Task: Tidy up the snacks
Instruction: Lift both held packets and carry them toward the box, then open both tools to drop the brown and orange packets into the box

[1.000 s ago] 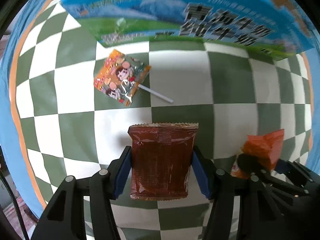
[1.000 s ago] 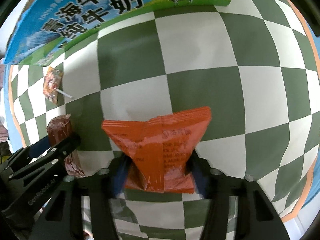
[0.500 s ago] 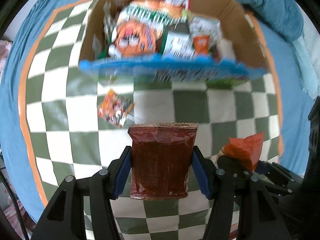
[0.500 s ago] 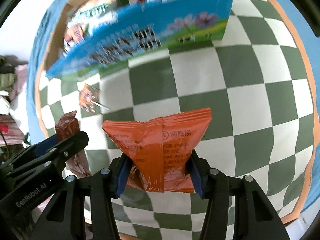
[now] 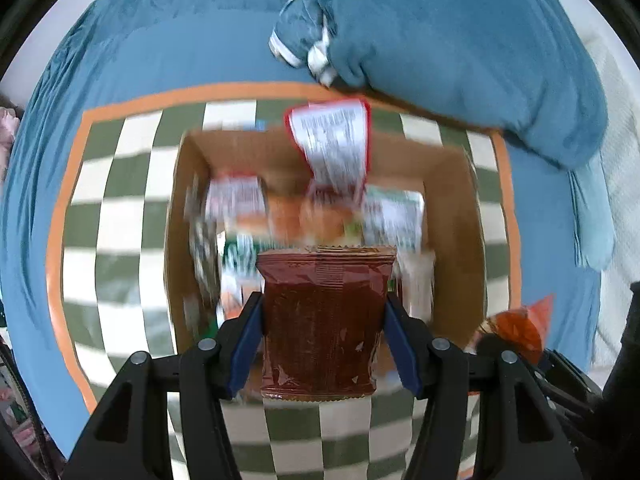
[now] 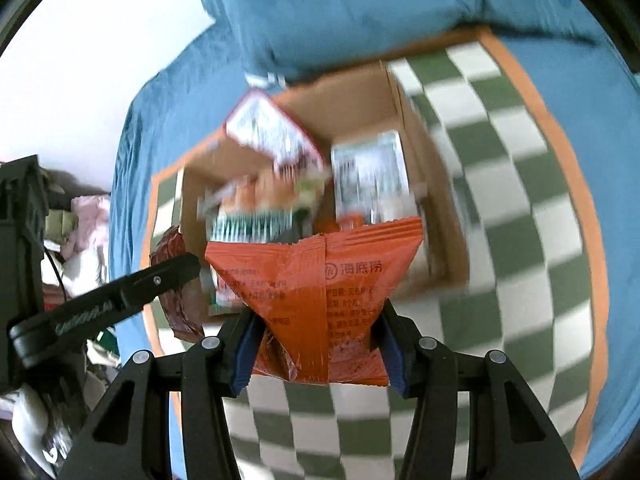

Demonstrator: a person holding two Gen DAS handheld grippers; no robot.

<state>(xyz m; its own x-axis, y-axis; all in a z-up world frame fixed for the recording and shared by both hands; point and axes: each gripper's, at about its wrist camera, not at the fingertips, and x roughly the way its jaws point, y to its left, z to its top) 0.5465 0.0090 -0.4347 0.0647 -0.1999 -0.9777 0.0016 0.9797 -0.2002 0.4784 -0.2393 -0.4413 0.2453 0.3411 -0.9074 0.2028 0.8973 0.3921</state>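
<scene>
My left gripper (image 5: 322, 336) is shut on a dark red snack packet (image 5: 320, 320) and holds it in the air over the near edge of an open cardboard box (image 5: 456, 240). My right gripper (image 6: 316, 344) is shut on an orange snack packet (image 6: 316, 276), also held above the near side of the box (image 6: 432, 184). The box holds several snack packs, blurred by motion; a red-edged white pack (image 5: 332, 148) stands up at its back. The orange packet shows at the right of the left wrist view (image 5: 520, 328). The left gripper and dark red packet (image 6: 180, 280) show at the left of the right wrist view.
The box sits on a green-and-white checked mat (image 5: 112, 216) with an orange border, spread on a blue bedsheet (image 5: 160, 52). A blue pillow (image 5: 460, 52) lies behind the box. Clothes and clutter (image 6: 80, 232) lie off the bed's left side.
Both grippers have lifted their packets off the mat and risen high, moving forward over the box. The view now looks down into the box; the lollipop on the mat is out of sight.
</scene>
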